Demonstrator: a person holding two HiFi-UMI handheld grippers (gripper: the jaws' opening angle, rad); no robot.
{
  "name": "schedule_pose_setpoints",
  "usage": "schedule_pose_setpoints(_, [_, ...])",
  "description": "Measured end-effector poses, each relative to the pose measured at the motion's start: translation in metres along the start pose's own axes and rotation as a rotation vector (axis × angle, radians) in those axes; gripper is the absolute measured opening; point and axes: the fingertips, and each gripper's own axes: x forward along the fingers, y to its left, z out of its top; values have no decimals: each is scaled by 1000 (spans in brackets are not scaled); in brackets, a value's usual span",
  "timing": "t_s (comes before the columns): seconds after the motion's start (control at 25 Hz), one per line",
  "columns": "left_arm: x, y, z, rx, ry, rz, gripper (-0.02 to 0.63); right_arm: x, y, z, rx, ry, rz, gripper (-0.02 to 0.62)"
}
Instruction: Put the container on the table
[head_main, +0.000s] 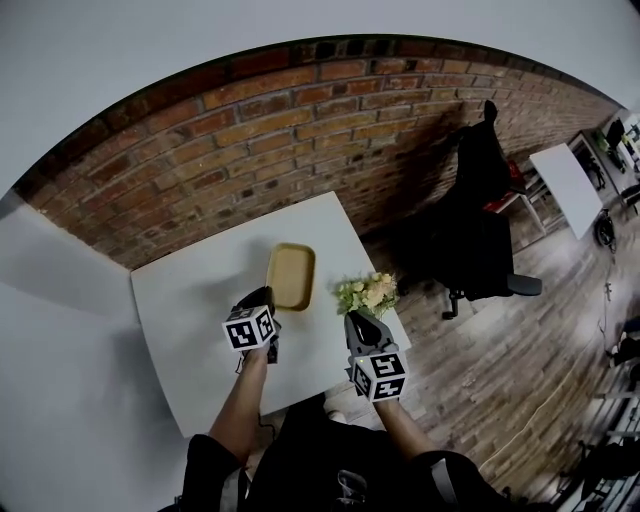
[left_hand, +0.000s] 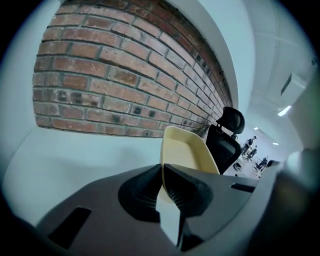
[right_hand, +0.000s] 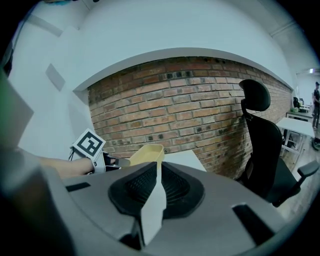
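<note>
Two tools over the white bench (head_main: 190, 300): the left tool (head_main: 263, 296) clamps the near rim of the tan container (head_main: 291, 275) mid-bench, with open surface to its left, while the right tool (head_main: 357, 321), pinched empty, hovers by the flower bunch (head_main: 367, 293) at the right edge.

Left gripper (head_main: 264, 298) at the yellow container's (head_main: 291, 275) near edge, white table (head_main: 190, 300) below; right gripper (head_main: 359, 322) hovers beside the flowers (head_main: 367, 293).
</note>
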Motion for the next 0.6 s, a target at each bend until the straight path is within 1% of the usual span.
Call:
schedule_pose_setpoints(0.24, [32,2,13,25,19,-23,28,13,-10,2,1,16,-27,25])
schedule_pose_setpoints(0.36, [47,7,20,28,22,-21,28,18,-14,0,3,31,-38,25])
schedule_pose_setpoints(0.44, [55,14,23,11,22,-12,28,21,-17,-1,7,42,-45,25])
schedule_pose_setpoints(0.6, [72,27,25,-59,16,16,28,28,-26,-1,10,57,-63,25])
